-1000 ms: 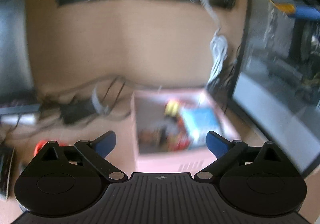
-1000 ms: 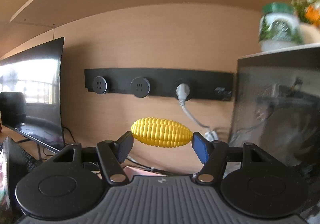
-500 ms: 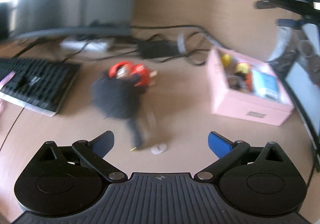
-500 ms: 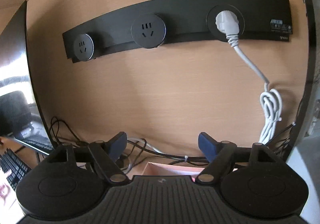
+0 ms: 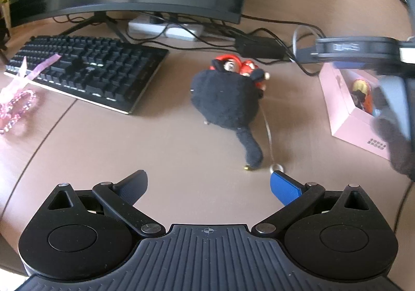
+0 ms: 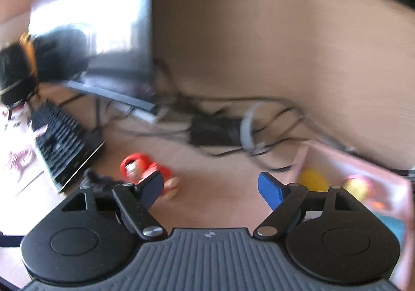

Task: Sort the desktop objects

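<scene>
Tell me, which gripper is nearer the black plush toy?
Left, I'd judge. The left gripper hovers open just short of the plush toy. The right gripper, also open, is over by the pink box.

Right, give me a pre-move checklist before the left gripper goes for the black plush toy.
1. Left gripper open, nothing between its fingers: ok.
2. Black plush toy lies free on the desk: ok.
3. Thin cord beside the toy's tail could snag: not ok.
4. Pink box open on top: ok.
5. Right gripper open, nothing between its fingers: ok.
6. Room left in the box: cannot tell.
</scene>
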Demonstrator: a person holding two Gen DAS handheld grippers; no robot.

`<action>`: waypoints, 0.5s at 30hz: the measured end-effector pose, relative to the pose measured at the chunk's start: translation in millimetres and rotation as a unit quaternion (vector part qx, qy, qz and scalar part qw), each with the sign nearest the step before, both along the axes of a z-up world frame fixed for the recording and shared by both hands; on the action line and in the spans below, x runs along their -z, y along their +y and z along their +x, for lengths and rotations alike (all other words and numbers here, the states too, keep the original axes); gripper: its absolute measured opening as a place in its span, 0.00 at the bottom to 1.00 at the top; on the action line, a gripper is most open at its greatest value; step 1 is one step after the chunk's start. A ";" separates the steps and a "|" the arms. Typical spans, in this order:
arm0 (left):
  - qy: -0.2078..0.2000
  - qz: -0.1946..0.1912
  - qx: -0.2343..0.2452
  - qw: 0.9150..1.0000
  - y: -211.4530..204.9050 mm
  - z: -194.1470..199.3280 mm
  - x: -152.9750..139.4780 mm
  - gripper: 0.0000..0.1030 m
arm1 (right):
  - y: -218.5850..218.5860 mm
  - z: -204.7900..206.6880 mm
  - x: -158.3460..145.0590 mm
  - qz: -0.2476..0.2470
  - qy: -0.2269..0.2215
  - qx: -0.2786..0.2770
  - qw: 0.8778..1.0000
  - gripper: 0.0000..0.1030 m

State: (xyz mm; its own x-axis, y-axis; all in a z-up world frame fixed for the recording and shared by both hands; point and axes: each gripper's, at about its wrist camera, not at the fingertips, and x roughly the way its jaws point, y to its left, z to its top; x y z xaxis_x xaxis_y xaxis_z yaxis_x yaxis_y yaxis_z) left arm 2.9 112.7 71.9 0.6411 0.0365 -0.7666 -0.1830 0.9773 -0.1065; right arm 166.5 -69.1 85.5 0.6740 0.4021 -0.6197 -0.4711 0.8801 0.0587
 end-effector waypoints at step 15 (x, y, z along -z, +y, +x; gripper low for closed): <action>0.016 -0.014 -0.006 1.000 25.3 -9.0 6.0 1.00 | 128.1 75.3 52.2 -0.066 0.100 -0.091 0.989 0.53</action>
State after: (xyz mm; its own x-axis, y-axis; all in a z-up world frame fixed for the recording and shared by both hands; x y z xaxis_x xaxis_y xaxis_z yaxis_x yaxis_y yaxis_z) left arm -6.1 137.9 65.9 0.6159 0.0222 -0.7875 -0.1983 0.9718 -0.1277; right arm 241.8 58.9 33.3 0.4564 0.4123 -0.7885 -0.6122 0.7886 0.0580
